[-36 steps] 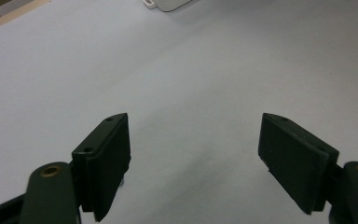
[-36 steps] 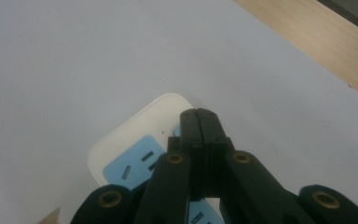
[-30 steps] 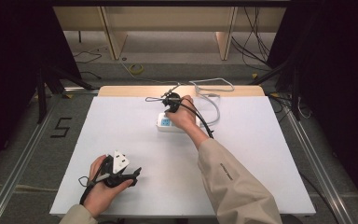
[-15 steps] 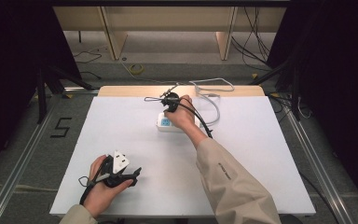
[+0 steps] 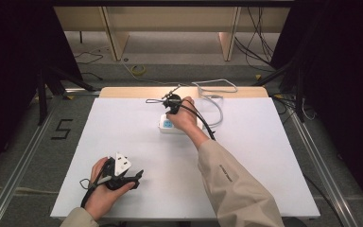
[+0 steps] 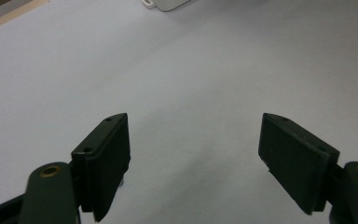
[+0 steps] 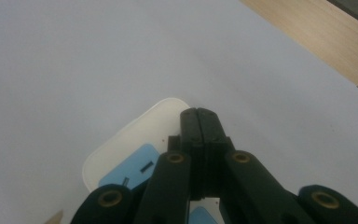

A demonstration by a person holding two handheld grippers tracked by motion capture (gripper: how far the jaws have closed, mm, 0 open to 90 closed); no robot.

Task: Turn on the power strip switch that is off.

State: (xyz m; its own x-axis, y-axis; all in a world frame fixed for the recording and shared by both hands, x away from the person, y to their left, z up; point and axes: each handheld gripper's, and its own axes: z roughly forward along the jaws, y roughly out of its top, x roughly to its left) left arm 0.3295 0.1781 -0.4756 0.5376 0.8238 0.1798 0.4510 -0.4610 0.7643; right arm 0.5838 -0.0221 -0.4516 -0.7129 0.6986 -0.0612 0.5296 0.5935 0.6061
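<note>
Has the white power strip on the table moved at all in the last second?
No. The power strip sits the same way below the table's wooden edge.

A white rounded plastic power strip with light-blue socket panels is lying flat near the table's far edge, its white cable looping away behind it.

Open white table stretches across the left half and near right corner; a power strip and its looping cable crowd the far edge's middle.
</note>
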